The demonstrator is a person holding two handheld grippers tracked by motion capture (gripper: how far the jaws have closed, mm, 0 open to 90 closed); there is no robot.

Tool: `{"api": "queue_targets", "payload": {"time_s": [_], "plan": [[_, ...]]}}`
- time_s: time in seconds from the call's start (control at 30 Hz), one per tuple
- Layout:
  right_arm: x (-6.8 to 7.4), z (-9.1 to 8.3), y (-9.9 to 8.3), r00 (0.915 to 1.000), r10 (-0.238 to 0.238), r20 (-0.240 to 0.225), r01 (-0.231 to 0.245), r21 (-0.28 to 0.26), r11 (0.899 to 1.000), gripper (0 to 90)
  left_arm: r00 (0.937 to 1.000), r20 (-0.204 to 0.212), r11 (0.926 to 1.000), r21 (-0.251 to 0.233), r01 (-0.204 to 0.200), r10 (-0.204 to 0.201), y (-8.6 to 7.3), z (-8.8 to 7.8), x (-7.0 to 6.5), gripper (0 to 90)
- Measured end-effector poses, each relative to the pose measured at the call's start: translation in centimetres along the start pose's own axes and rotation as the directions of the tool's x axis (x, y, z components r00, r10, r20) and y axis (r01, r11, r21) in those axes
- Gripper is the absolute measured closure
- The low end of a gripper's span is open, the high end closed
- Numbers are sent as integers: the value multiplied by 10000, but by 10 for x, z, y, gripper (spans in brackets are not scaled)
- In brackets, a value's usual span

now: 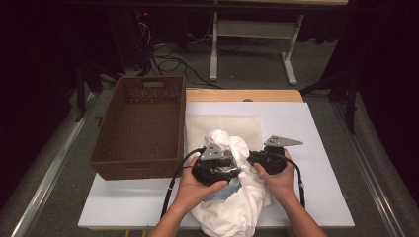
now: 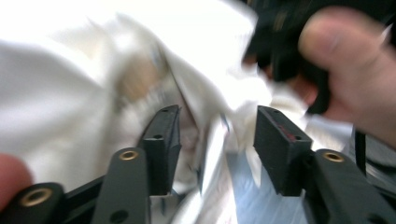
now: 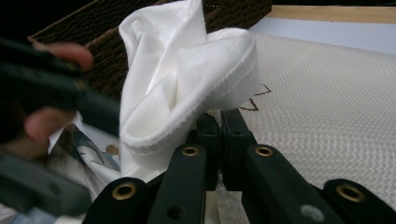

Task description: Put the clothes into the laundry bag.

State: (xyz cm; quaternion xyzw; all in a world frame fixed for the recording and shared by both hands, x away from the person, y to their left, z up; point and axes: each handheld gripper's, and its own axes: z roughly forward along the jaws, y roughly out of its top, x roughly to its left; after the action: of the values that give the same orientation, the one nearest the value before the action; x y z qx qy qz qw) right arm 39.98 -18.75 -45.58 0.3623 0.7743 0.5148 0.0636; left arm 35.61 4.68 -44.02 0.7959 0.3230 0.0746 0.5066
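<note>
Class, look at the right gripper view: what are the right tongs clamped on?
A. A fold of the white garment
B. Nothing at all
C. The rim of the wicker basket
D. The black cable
A: the right tongs stand pressed together on a bunched fold of the white garment, with the wicker basket behind it.

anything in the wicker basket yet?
No: in the high view the brown wicker basket is bare inside, and the white garment lies on the table.

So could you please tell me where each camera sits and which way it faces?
High view: above the table's near side, looking forward and down at the brown woven basket; both forearms show.
Left gripper view: on the left gripper, jaws apart, facing the crumpled white cloth.
Right gripper view: on the right gripper, jaws shut on that cloth.
All share the cloth.
</note>
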Motion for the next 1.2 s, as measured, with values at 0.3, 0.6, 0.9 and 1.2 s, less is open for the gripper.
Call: {"api": "queue_targets", "payload": {"time_s": [0.3,0.6,0.9,1.2], "plan": [[2,1,0,9999,15,-166,-14,21,10000,893,9626,-2333,9904,-405,1321,-1380,15,-16,29,235],[1,2,-1,9995,-144,-265,148,168,9997,893,9832,-1553,9950,145,989,-955,12,-2,28,831],[1,2,0,9999,-53,-125,54,63,10000,893,9887,1426,9825,1722,-705,459,5,15,2,881],[10,4,1,9996,-257,-112,259,234,9994,893,9990,-324,9732,2270,369,-303,-8,44,13,879]]}}
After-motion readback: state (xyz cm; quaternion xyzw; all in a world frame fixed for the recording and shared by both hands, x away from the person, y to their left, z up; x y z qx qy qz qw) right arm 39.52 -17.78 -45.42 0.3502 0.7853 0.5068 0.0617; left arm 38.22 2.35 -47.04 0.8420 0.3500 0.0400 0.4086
